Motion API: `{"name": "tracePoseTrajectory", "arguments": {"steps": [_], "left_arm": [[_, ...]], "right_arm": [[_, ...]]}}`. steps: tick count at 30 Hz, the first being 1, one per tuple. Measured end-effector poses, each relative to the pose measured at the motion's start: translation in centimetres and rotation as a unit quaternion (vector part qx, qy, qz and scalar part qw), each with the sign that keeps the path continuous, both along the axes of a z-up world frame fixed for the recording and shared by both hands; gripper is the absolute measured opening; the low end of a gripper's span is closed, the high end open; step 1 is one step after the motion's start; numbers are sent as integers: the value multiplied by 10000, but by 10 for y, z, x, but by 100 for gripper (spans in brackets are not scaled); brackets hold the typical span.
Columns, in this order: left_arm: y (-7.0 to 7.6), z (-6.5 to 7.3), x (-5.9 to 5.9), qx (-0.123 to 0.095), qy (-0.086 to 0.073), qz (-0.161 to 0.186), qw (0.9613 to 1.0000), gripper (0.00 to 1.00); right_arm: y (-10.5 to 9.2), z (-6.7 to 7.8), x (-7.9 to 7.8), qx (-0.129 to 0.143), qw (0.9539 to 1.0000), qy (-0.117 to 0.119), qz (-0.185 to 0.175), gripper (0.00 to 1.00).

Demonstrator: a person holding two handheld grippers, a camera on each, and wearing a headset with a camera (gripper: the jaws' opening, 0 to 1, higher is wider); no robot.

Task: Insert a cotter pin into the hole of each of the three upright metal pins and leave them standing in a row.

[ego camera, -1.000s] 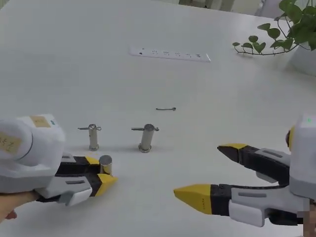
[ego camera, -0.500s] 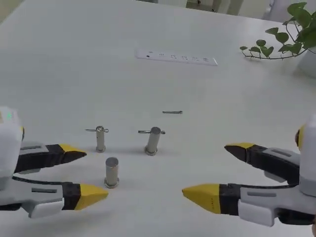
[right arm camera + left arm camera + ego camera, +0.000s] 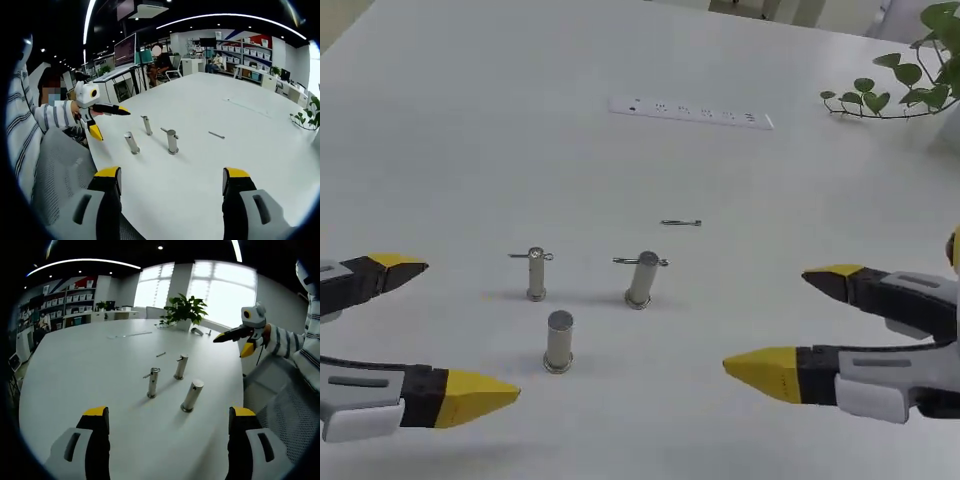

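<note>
Gaping wide, left hand-held gripper and right hand-held gripper flank shiny, seemingly unpinned metal pin.

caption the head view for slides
Yellow-tipped left gripper and right gripper flank three upright metal pins: two cottered, one bare; loose cotter pin beyond

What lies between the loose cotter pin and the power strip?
Nothing: the head view shows bare table from the loose cotter pin to the power strip.

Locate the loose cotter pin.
In the head view, the loose cotter pin lies flat on the table, beyond the right-hand fitted metal pin and short of the power strip.
</note>
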State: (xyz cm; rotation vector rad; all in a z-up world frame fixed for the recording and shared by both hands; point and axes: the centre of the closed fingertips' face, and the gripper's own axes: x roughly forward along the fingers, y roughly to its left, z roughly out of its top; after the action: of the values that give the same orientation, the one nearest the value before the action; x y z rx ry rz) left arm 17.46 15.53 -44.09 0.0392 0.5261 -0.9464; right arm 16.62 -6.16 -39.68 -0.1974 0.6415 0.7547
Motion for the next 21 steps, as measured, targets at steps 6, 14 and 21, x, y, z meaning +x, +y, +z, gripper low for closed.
{"name": "tracePoseTrajectory", "arguments": {"steps": [6, 14, 21], "left_arm": [[4, -2, -6, -4, 32, 70, 10000, 99], [8, -7, -13, -68, 182, 268, 9995, 99], [10, -10, -22, -110, 277, 329, 9990, 99]], "right_arm": [[-9, 2, 23, -511, 9977, 100, 442, 80], [-10, 4, 58, -1166, 9877, 50, 1041, 79], [-10, -7, 80, -1640, 9750, 186, 1486, 70]]}}
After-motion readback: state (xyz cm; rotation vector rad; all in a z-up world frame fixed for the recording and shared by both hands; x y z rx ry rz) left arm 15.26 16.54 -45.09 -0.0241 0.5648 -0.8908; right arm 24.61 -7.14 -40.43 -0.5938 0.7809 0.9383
